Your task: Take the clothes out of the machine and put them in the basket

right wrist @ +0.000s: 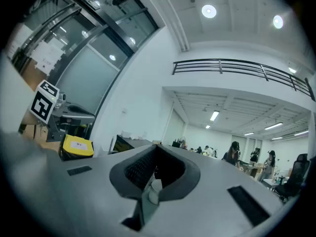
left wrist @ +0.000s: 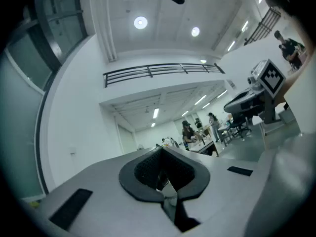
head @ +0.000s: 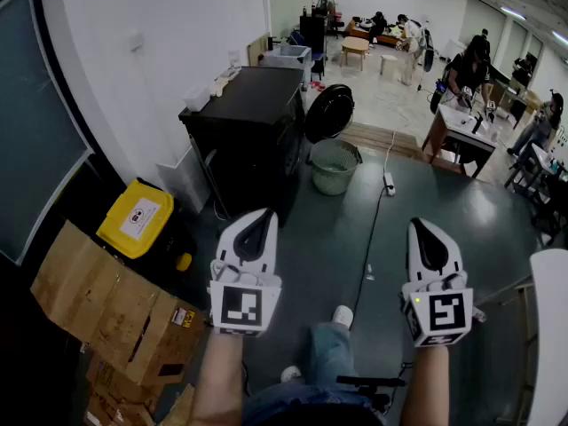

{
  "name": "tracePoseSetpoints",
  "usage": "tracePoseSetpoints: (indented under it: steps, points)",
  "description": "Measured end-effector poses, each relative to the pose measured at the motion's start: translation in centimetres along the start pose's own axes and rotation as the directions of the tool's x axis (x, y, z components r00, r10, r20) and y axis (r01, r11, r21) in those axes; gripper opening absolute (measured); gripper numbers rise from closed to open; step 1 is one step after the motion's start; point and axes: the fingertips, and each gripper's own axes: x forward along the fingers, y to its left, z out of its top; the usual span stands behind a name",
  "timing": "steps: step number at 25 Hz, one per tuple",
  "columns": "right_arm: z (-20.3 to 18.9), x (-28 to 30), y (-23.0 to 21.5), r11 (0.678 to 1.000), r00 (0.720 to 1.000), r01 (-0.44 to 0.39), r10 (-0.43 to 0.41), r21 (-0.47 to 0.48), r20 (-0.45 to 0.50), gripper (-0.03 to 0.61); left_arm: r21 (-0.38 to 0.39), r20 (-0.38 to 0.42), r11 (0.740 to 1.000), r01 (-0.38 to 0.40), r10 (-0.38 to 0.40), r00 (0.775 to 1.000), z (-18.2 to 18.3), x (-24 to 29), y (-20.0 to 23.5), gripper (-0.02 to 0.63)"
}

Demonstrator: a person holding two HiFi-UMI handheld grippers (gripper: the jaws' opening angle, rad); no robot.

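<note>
The black washing machine (head: 253,122) stands by the white wall, its round door (head: 329,112) swung open on the right side. A pale green basket (head: 335,167) sits on the floor just in front of that door. No clothes show in any view. My left gripper (head: 261,217) and right gripper (head: 422,228) are held side by side at waist height, well short of the machine, both shut and holding nothing. In the left gripper view the jaws (left wrist: 163,180) are closed on nothing; in the right gripper view the jaws (right wrist: 154,176) are too, and the machine's top (right wrist: 129,143) lies ahead.
A yellow bin (head: 138,216) and cardboard boxes (head: 102,304) stand at the left. A power strip (head: 389,183) with a cable lies on the dark floor mat near the basket. Tables with several people are at the back right. A white table edge (head: 552,327) is at my right.
</note>
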Motion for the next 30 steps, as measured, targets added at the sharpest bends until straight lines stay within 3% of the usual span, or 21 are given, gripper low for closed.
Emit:
tracePoseSetpoints:
  steps: [3, 9, 14, 15, 17, 18, 19, 25, 28, 30]
  points:
    - [0.4, 0.2, -0.4, 1.0, 1.0, -0.006, 0.006, 0.014, -0.017, 0.002, 0.011, -0.01, 1.0, -0.018, 0.018, 1.0, 0.9, 0.3, 0.4, 0.002]
    - [1.6, -0.5, -0.4, 0.999, 1.0, -0.006, 0.005, 0.044, 0.028, 0.002, -0.053, 0.01, 0.998, -0.038, 0.039, 0.999, 2.2, -0.2, 0.9, 0.002]
    - [0.9, -0.9, -0.1, 0.991, 0.999, -0.051, 0.05, 0.127, 0.013, 0.003, -0.153, 0.029, 0.986, -0.061, 0.066, 0.997, 2.1, -0.7, 1.6, 0.013]
    - [0.7, -0.8, 0.1, 0.986, 0.997, -0.072, 0.071, 0.149, 0.012, 0.102, -0.179, 0.031, 0.983, -0.045, 0.051, 0.998, 2.1, -0.6, 1.4, 0.113]
    - [0.6, -0.4, 0.1, 0.979, 0.996, -0.091, 0.088, 0.182, 0.025, 0.452, -0.226, 0.036, 0.974, -0.019, 0.028, 0.999, 2.1, -0.2, 1.1, 0.432]
    - [0.5, -0.3, 0.0, 0.979, 0.996, -0.084, 0.079, 0.186, 0.031, 0.504, -0.238, 0.033, 0.971, -0.027, 0.036, 0.999, 2.0, 0.1, 1.2, 0.517]
    - [0.3, -0.1, -0.2, 0.98, 0.997, -0.075, 0.071, 0.184, 0.029, 0.542, -0.238, 0.025, 0.97, -0.042, 0.049, 0.998, 1.8, 0.4, 1.2, 0.55]
    - [-1.2, 1.7, -0.3, 0.978, 0.994, -0.104, 0.109, 0.181, -0.017, 0.554, -0.194, -0.057, 0.981, -0.014, 0.003, 0.998, 0.1, 3.1, 0.0, 0.571]
    - [-1.8, 3.2, -1.9, 0.966, 0.996, -0.09, 0.094, 0.244, -0.008, 0.551, -0.123, -0.078, 0.992, 0.032, -0.042, 0.996, -0.6, 5.1, -1.0, 0.569]
    - [-2.4, 4.8, -3.2, 0.969, 0.997, -0.076, 0.08, 0.236, -0.009, 0.548, -0.092, -0.088, 0.995, 0.046, -0.054, 0.995, -1.2, 7.0, -1.4, 0.568]
